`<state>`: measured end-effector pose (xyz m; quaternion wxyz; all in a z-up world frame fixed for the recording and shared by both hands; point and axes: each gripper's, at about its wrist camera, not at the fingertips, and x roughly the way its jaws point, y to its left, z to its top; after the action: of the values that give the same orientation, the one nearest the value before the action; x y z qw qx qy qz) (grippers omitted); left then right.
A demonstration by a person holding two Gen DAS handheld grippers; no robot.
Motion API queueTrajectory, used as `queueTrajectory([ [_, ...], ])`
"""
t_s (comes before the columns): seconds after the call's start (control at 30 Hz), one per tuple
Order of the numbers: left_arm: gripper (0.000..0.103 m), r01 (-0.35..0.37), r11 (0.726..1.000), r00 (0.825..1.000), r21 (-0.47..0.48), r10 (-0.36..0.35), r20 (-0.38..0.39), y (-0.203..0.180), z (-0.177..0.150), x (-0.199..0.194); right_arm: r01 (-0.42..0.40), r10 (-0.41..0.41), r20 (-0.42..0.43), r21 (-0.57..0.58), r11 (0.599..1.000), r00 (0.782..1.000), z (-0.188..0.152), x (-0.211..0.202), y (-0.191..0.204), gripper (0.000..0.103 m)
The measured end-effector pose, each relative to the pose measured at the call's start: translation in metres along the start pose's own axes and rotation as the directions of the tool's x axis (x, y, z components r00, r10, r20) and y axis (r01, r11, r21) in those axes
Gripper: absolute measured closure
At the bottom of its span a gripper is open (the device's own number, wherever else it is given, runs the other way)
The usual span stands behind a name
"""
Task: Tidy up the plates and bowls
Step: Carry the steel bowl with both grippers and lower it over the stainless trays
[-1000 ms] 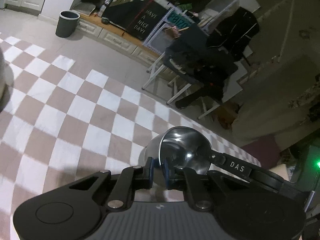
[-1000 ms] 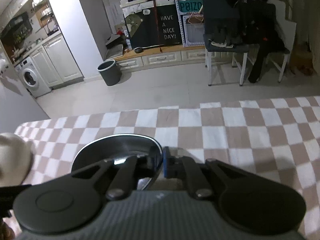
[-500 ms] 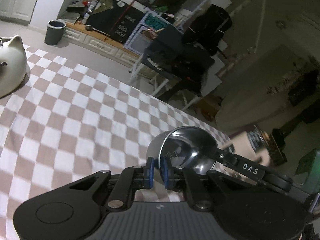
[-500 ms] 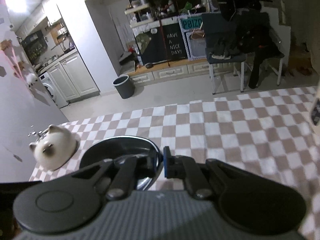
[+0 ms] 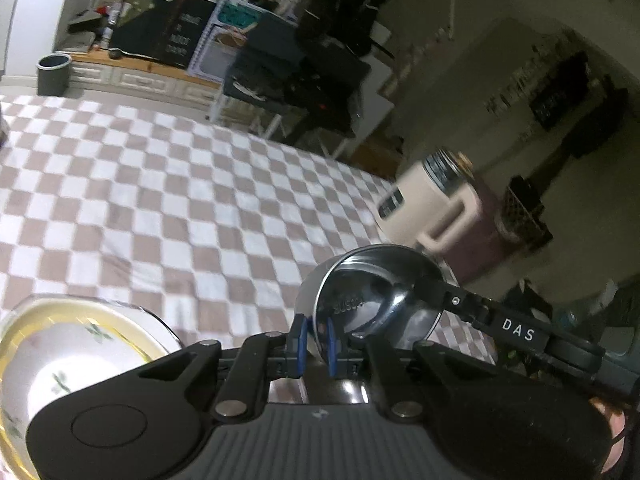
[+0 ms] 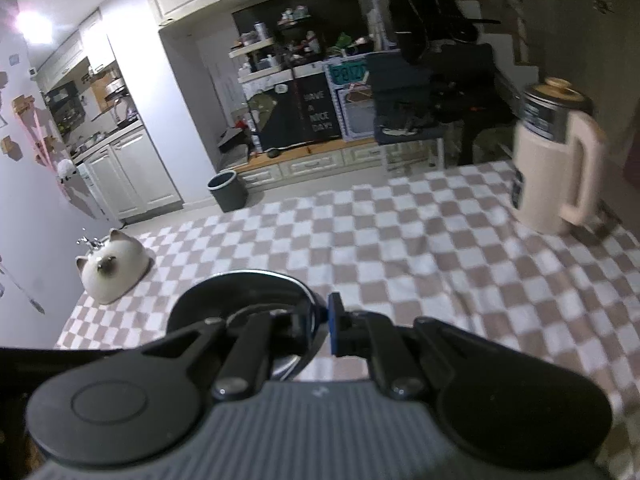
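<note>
Left wrist view: left tool (image 5: pixel 315 340) pinched steel bowl (image 5: pixel 372 296) by its rim for carrying; right tool (image 6: pixel 320 322) likewise clamped dark bowl (image 6: pixel 240 300).

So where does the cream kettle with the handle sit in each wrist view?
Left wrist: cream kettle at right of centre, tilted in the picture, just beyond the steel bowl.
Right wrist: kettle at the right edge, upright on the checkered cloth.
Shared landmark: grey bin.
</note>
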<state>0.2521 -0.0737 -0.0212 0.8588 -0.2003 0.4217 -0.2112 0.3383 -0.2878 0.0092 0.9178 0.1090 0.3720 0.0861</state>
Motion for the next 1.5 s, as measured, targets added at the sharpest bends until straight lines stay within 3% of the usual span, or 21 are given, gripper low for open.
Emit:
queueTrajectory([
  [0.23,0.093,0.030,0.999,0.996,0.022,-0.028,-0.086,-0.016,-0.033,0.042,0.072,-0.070,-0.033,0.048,0.996,0.997,-0.027,-0.011,-0.031,0.092],
  [0.5,0.093,0.041,0.999,0.987,0.016,-0.038,-0.157,-0.020,-0.049,0.079,0.126,-0.121,-0.079,0.054,0.991,0.989,-0.045,-0.002,-0.050,0.090],
  [0.7,0.092,0.040,0.998,0.987,0.041,-0.033,-0.157,-0.023,-0.052,0.083,0.123,-0.117,-0.090,0.068,0.990,0.989,-0.053,-0.008,-0.065,0.090],
  [1.5,0.086,-0.054,0.997,0.976,0.059,0.065,-0.207,-0.013,-0.063,0.101,0.147,-0.155,-0.155,-0.063,0.987,0.976,-0.057,0.006,-0.050,0.089],
])
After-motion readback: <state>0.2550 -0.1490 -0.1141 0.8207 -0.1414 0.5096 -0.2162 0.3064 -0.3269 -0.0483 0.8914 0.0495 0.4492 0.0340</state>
